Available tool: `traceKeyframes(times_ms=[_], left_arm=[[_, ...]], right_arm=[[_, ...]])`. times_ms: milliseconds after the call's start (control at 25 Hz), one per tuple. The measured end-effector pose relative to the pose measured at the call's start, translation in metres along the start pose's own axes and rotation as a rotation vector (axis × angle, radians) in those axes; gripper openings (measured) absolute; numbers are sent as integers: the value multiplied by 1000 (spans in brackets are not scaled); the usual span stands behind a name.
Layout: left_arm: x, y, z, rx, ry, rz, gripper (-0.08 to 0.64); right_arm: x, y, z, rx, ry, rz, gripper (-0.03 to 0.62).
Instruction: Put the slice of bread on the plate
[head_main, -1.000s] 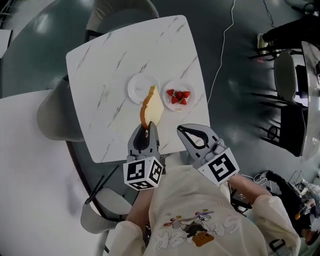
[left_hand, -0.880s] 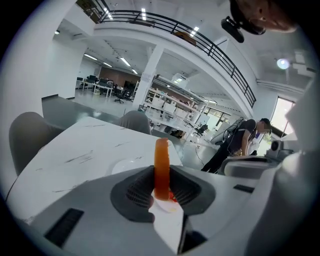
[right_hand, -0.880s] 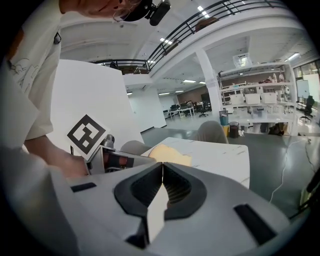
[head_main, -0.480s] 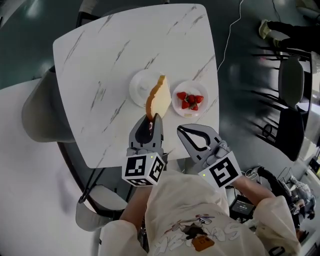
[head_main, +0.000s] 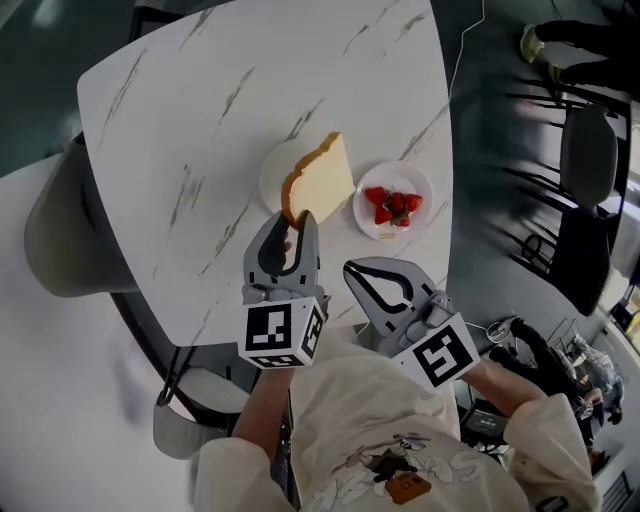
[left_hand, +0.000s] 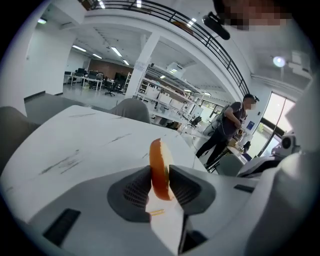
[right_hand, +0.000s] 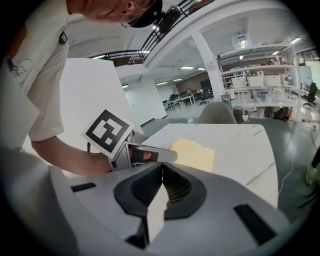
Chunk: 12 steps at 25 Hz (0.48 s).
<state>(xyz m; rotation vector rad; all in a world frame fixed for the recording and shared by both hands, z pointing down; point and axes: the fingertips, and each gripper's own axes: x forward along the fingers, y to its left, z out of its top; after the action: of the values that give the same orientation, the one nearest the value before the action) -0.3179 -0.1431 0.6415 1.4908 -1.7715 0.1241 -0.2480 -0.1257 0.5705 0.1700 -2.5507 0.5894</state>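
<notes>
The slice of bread (head_main: 322, 178) hangs over the plate (head_main: 270, 175)
The left gripper (head_main: 297, 222) pinches its bottom edge; the right gripper (head_main: 350, 270) has its jaws pressed together, empty.

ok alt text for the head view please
From above, the left tongs grip a slice of bread on edge over a white plate on a marble table. The right tongs are shut and empty, near a dish of strawberries.

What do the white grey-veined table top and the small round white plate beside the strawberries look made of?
The white grey-veined table top: marble or marble-look laminate, from its grey streaks; smooth finish. The small round white plate: likely glazed ceramic, perhaps plastic; plain smooth rim.
</notes>
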Motion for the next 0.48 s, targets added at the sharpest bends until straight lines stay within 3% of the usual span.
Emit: traceKeyframes(times_ms=[200,360,480], left_arm=[[5,22,-15,39,56,62,106],[7,40,-26,119,93,143,181],[5,41,-30,98,99,137,181]], right_arm=[[8,-4,-2,16,11,-4,6],[11,-7,-1,13,15,-7,6],[10,-8,0,4,15,-7,6]])
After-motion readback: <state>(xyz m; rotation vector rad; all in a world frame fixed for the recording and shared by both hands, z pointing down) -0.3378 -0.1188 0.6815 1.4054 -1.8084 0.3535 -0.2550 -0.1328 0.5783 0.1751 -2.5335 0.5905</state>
